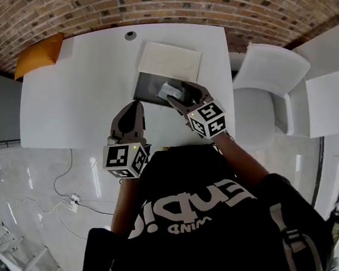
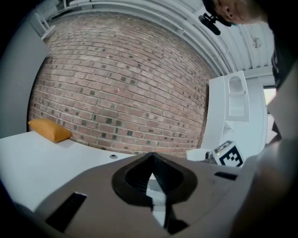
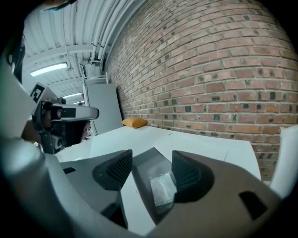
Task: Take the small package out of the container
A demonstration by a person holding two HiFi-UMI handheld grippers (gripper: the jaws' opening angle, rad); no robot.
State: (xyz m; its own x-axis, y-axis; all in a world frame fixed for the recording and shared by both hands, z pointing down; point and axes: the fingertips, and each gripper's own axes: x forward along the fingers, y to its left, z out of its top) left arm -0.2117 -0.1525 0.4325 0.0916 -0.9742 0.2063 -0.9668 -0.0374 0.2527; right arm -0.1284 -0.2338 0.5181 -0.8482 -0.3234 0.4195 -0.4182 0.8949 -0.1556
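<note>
- clear plastic, crinkled and glossy: the small package lies in the dark grey container. our right gripper is spread around it. the package sits nearer the right-hand jaw and perhaps brushes it, though the wide lens makes contact hard to judge.
- nothing is pinched yet, so we judge the step in hand to be closing on the package. to do it well, we bring the jaw tips low, close to the container floor, and centre the package between the pads. then we close gently so the film bunches rather than slips, and lift straight up, clear of the low rim.
- the left gripper is pressed together on nothing and hovers over bare table on our side of the container. we think it could steady the container if that starts to slide.
- the table is white and smooth. a white lid or tray lies just beyond the container, an orange cushion sits at the far left corner, and a small round grommet is near the far edge.
- a brick wall stands behind the table, and a white chair stands to the right.
</note>
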